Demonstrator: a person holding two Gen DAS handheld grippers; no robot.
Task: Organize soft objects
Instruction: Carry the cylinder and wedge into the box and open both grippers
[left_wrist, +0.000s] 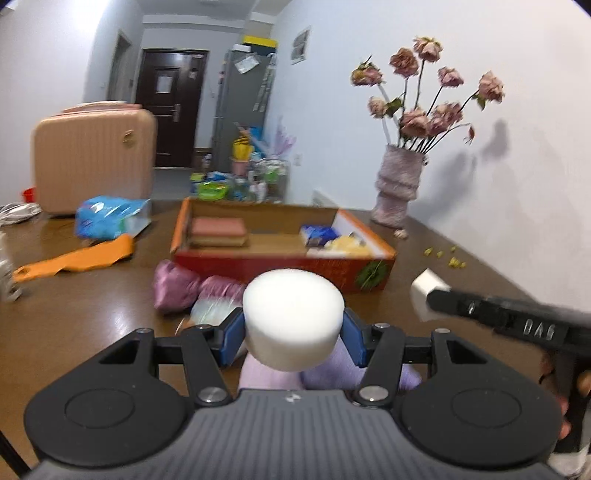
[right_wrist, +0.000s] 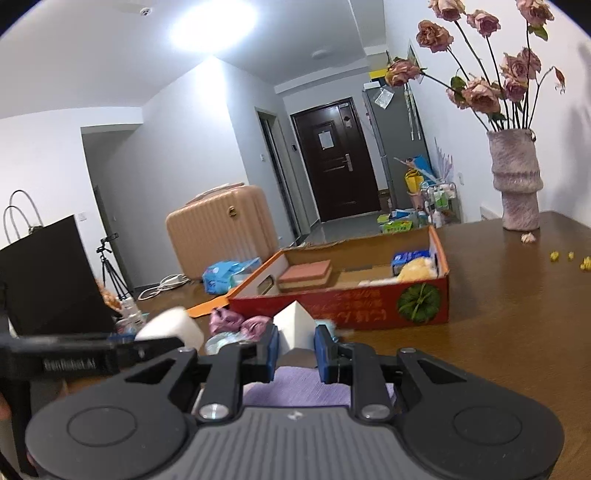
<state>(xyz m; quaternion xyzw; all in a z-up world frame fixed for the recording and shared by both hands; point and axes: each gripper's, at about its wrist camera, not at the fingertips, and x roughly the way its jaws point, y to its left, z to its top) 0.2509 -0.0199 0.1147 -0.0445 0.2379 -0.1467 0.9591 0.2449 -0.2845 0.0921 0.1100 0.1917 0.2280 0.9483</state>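
My left gripper (left_wrist: 293, 334) is shut on a round white foam cylinder (left_wrist: 293, 317), held above the brown table (left_wrist: 92, 314). My right gripper (right_wrist: 295, 345) is shut on a white foam block (right_wrist: 295, 325) with a pointed top; in the left wrist view that block (left_wrist: 424, 291) shows at the right. The cylinder (right_wrist: 171, 328) appears at the left of the right wrist view. Ahead lies an open red cardboard box (left_wrist: 280, 267) holding a stacked pink sponge (left_wrist: 218, 230), a blue packet (left_wrist: 319, 234) and a yellow soft thing (left_wrist: 349, 245). A lilac cloth (left_wrist: 332, 373) lies under both grippers.
Pink fabric bundles (left_wrist: 177, 286) and a clear bag lie before the box. An orange strap (left_wrist: 74, 258) and blue bag (left_wrist: 110, 216) sit left. A vase of dried roses (left_wrist: 399, 184) stands by the wall, yellow bits (left_wrist: 443, 256) near it. A pink suitcase (left_wrist: 92, 158) stands behind.
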